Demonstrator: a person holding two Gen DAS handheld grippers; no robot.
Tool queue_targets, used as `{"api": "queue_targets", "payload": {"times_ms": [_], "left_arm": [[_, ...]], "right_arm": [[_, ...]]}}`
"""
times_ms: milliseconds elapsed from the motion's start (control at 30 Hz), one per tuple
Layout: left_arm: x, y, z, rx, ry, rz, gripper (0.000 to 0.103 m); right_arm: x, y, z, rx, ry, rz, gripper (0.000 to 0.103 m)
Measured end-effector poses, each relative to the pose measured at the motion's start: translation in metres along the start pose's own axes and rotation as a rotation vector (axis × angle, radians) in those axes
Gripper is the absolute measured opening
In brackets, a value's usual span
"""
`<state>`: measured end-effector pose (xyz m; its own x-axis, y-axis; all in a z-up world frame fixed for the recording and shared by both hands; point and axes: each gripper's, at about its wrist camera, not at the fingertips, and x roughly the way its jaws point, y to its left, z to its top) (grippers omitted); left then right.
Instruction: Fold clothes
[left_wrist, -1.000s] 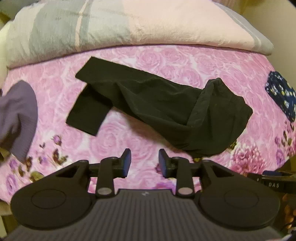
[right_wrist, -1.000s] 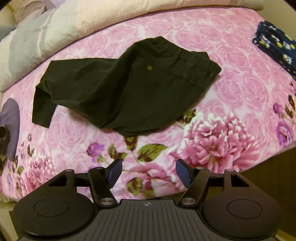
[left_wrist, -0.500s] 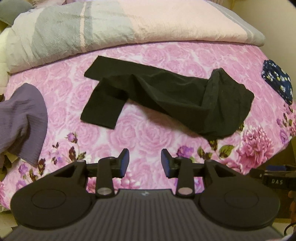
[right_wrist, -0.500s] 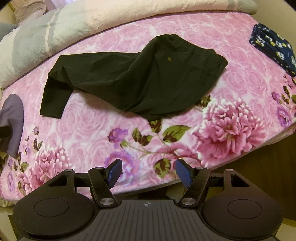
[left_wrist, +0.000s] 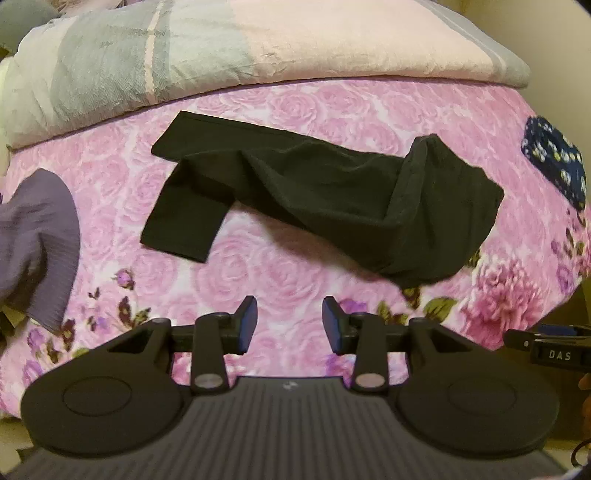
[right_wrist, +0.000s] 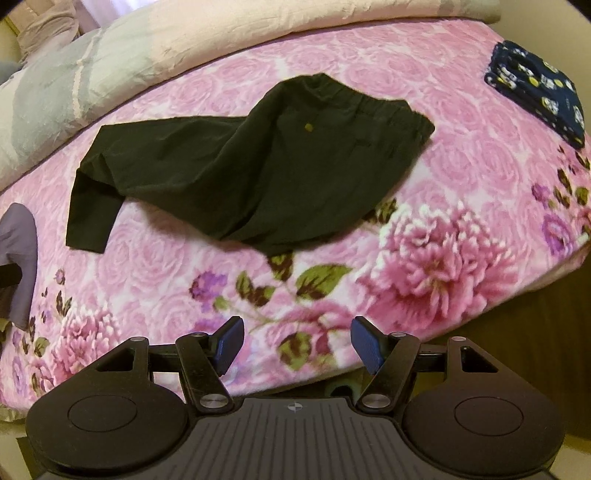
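I see my left gripper and right gripper both open and holding nothing, above the black pants on the bed.

Black trousers lie crumpled on the pink floral bedspread, fingers apart.

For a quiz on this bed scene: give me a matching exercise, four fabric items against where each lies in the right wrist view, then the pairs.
Things:
1. black trousers
2. navy patterned garment
3. purple-grey garment
4. folded quilt

Places:
A. at the left edge of the picture
B. along the far side of the bed
C. spread out mid-bed, unfolded
D. folded, near the bed's right far corner

Pairs: 1-C, 2-D, 3-A, 4-B
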<state>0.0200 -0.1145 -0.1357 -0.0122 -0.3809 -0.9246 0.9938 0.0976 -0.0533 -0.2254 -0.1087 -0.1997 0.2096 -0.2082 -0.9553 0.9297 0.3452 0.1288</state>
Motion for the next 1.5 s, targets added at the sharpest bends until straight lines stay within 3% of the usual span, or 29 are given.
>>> {"api": "queue_targets", "payload": {"times_ms": [267,367,533,767,1033,1267,1500], "left_arm": [[0.013,-0.031,0.022,-0.174,-0.014,0.005,0.035],[0.018,-0.032,0.025,-0.259,-0.023,0.042,0.035],[0.022,-0.009,0.015,-0.379,-0.001,0.104,0.038],[0.036,0.047,0.009,-0.482,0.045,0.175,0.039],[0.062,0.106,0.064,-0.483,0.022,0.148,0.041],[0.094,0.151,0.112,-0.433,0.029,0.115,0.043],[0.121,0.192,0.125,-0.474,0.049,0.131,0.046]], "right_arm": [[0.011,-0.064,0.057,-0.018,0.001,0.026,0.067],[0.024,-0.085,0.078,-0.045,0.01,0.027,0.067],[0.049,-0.116,0.112,-0.02,0.05,0.021,0.067],[0.082,-0.141,0.167,0.138,0.072,0.065,0.067],[0.1,-0.117,0.213,0.37,0.049,0.161,0.068],[0.137,-0.069,0.253,0.422,0.045,0.116,0.068],[0.204,-0.032,0.311,0.426,0.064,0.008,0.068]]}}
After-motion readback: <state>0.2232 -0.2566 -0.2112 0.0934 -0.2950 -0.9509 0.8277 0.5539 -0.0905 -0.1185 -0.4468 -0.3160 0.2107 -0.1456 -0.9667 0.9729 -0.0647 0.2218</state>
